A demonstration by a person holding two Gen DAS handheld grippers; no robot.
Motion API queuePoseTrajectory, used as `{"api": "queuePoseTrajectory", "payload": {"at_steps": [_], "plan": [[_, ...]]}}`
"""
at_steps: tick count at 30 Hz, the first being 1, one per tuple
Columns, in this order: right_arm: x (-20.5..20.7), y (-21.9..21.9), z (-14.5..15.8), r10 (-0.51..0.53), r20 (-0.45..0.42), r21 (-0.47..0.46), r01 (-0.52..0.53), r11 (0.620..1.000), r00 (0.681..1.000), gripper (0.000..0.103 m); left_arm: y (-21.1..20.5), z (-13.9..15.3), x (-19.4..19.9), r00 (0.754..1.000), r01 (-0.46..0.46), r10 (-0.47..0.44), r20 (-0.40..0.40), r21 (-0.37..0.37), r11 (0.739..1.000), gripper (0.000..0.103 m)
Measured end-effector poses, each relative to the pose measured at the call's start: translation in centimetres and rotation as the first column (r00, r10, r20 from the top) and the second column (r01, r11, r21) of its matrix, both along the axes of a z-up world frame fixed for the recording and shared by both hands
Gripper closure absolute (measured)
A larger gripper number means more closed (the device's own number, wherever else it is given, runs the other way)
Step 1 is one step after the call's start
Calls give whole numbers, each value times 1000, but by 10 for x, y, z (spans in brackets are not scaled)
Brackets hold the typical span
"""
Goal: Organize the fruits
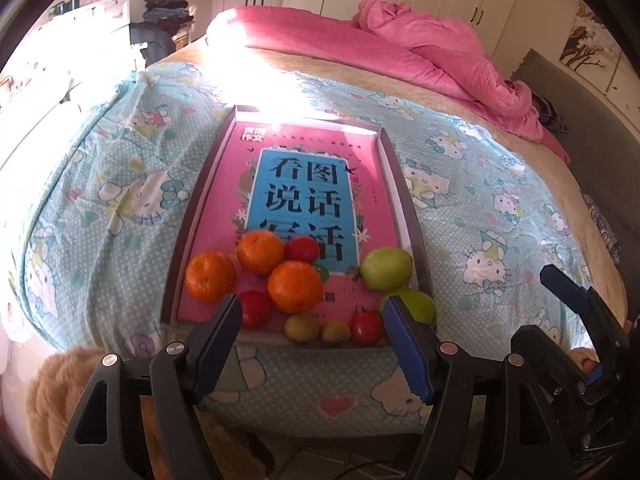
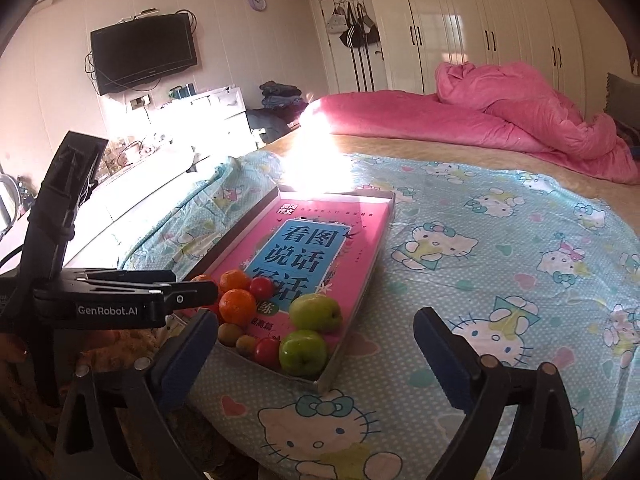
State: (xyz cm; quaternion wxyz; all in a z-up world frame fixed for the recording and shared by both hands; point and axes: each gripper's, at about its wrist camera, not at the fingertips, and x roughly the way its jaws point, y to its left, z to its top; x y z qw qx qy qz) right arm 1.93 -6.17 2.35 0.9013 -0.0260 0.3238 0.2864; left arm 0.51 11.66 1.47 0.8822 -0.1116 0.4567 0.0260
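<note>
Fruits gathered at the tray's near end on the bed

Both grippers, left (image 1: 312, 312) and right (image 2: 316, 328), are held apart and empty at the lower frame. Oranges (image 1: 295, 286), tomatoes (image 1: 365, 328) and apples (image 1: 386, 268) are clustered in the tray (image 1: 416, 236), low centre; a pink quilt (image 1: 420, 44) is seen beyond.
</note>
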Motion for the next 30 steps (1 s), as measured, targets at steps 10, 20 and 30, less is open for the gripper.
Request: {"api": "queuePoseTrajectory", "payload": {"at_steps": [10, 20, 30], "plan": [[-30, -17, 3, 9, 12, -21, -9, 1000, 1000, 2, -27, -11, -32, 999, 18, -17, -39, 15, 1000, 28], [-37, -28, -16, -21, -84, -31, 18, 999, 996, 1, -31, -20, -42, 998, -1, 4, -67, 47, 999, 28], [-36, -25, -18, -19, -84, -42, 15, 999, 996, 1, -32, -18, -42, 998, 4, -1, -57, 64, 998, 28]]}}
